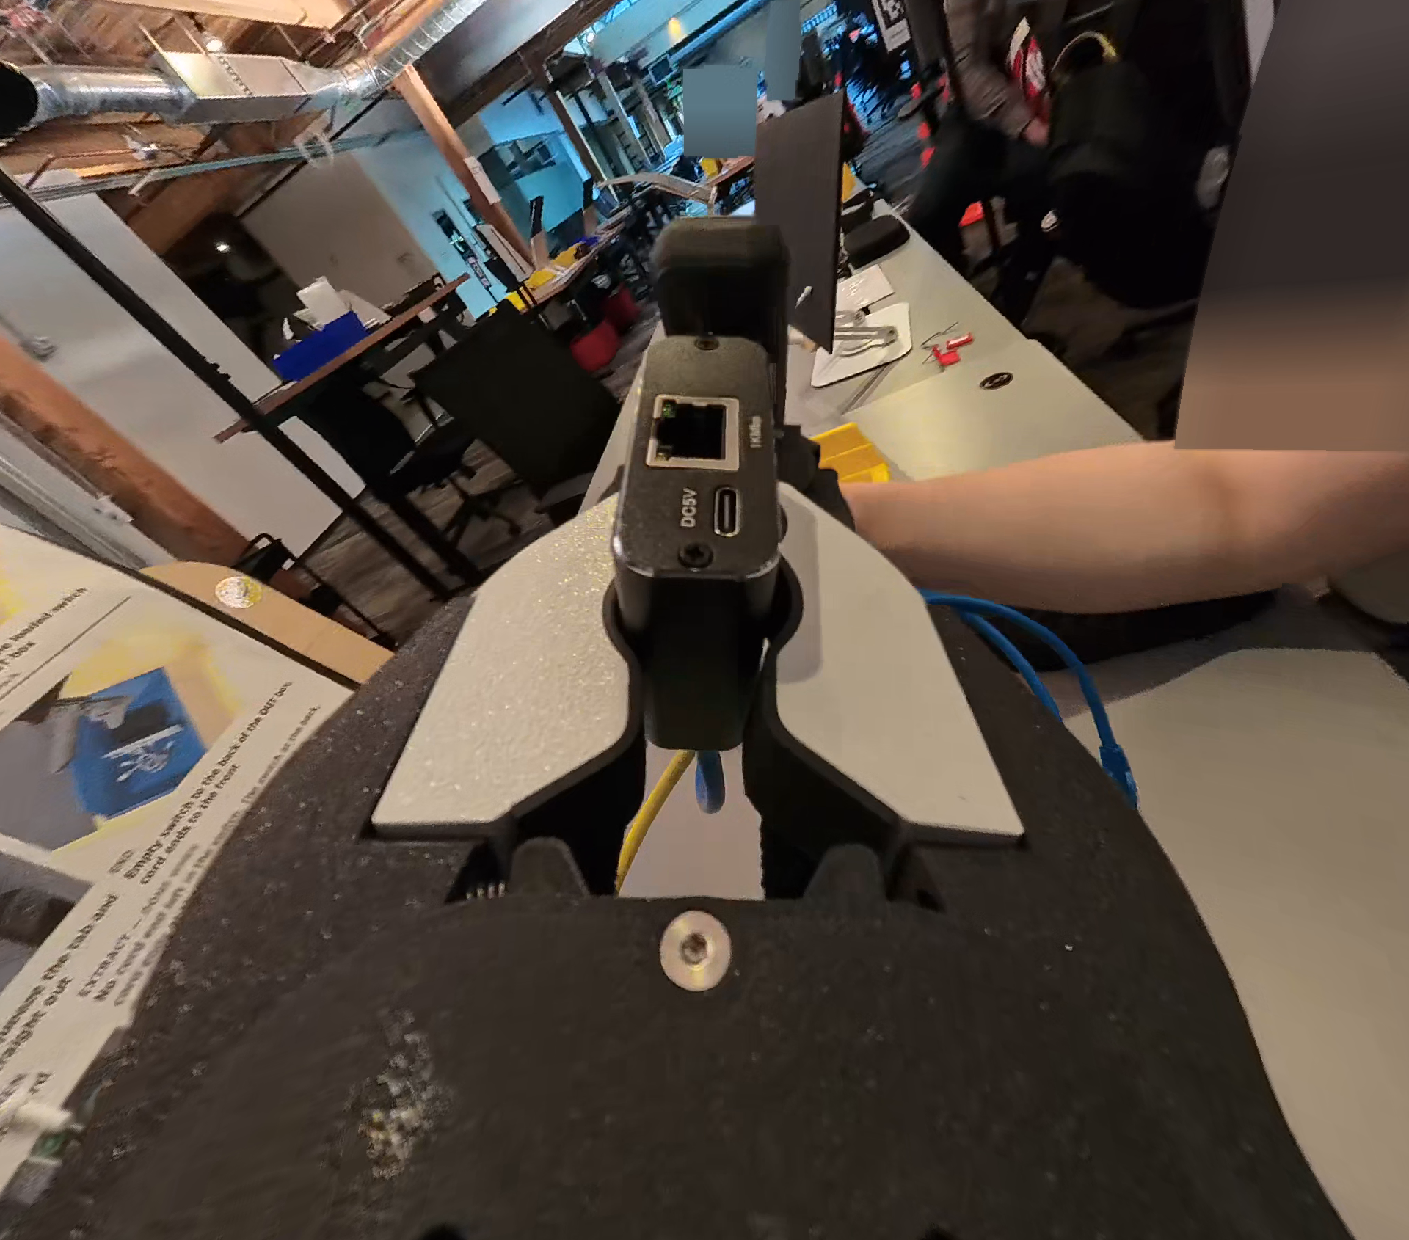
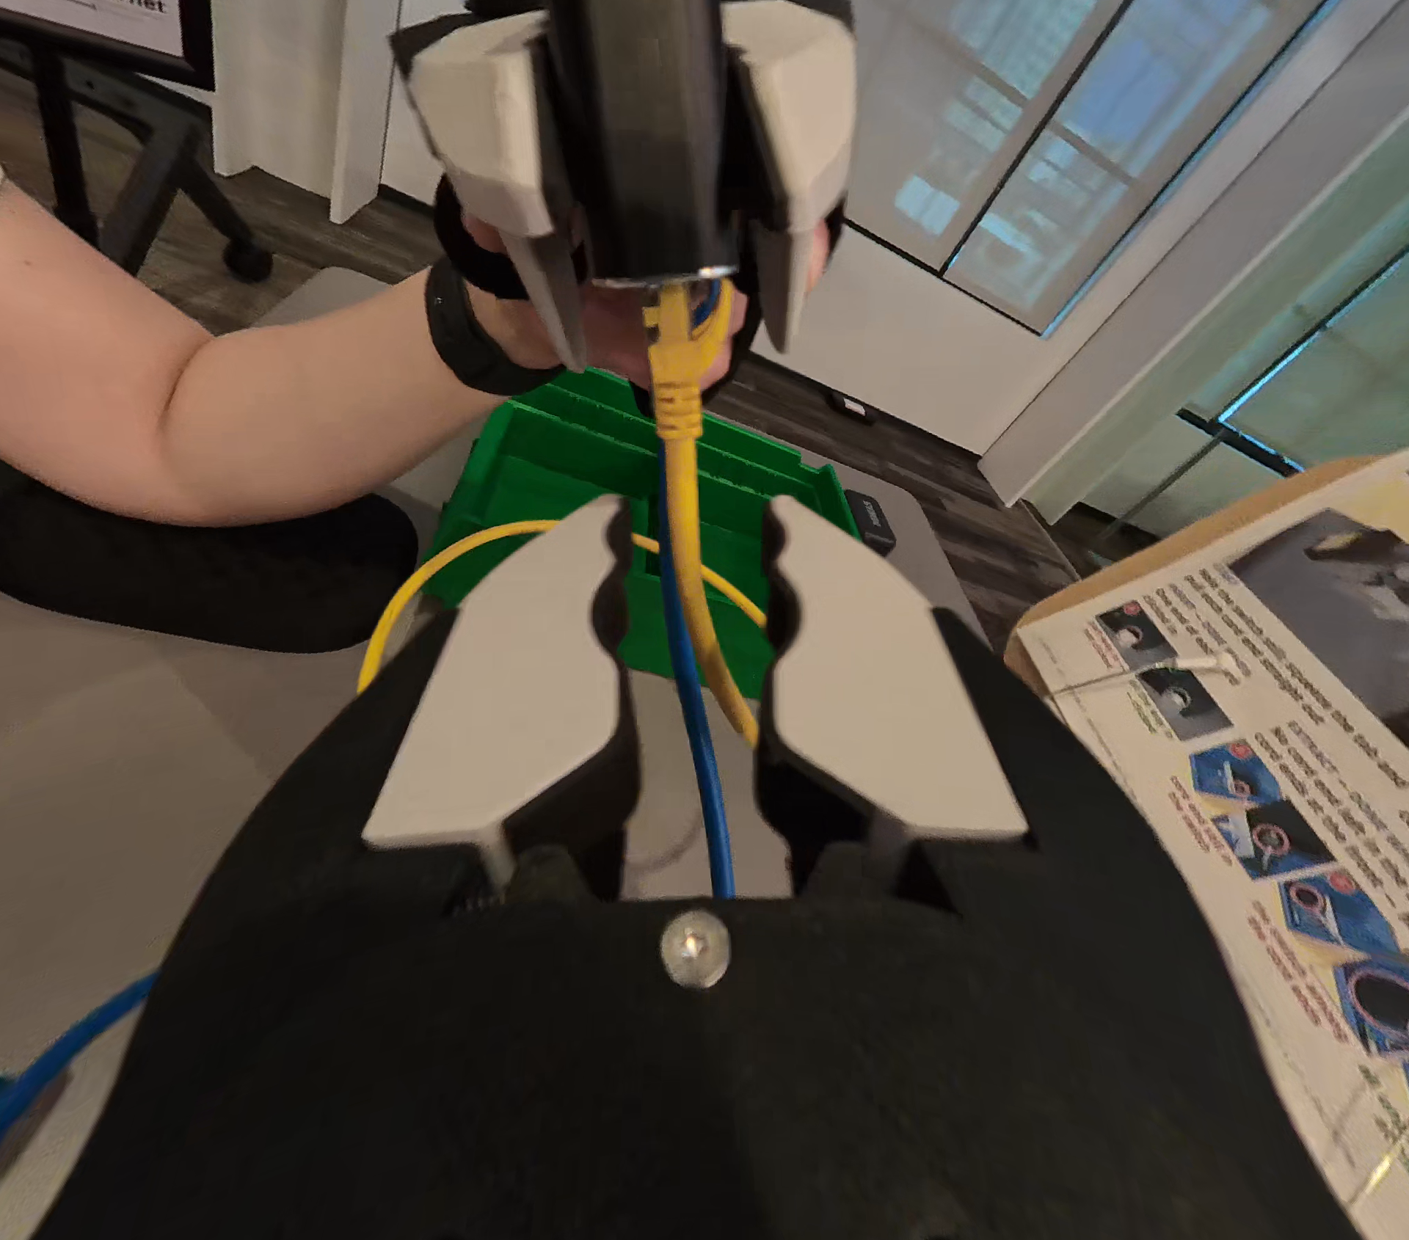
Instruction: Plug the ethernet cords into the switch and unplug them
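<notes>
My left gripper (image 1: 701, 563) is shut on the black switch (image 1: 698, 464) and holds it up off the table. The end facing the camera has an empty ethernet port (image 1: 690, 432). In the right wrist view the switch (image 2: 648, 98) hangs between the left gripper's fingers (image 2: 488, 136). The yellow cord's plug (image 2: 675, 365) sits in its lower end, and the blue cord (image 2: 686, 670) runs up behind it. My right gripper (image 2: 698, 517) is open below the switch. Both cords pass through the gap between its jaws, unclamped. A loose blue plug (image 1: 1117, 765) lies on the table.
A green bin (image 2: 549, 464) stands on the grey table (image 1: 1258, 822) behind the cords, a yellow bin (image 1: 846, 456) farther off. Printed instruction sheets (image 2: 1258, 746) lie on a board to the side. The person's forearm (image 2: 190, 380) crosses the table. The grippers' ends are close to 8 cm from one another.
</notes>
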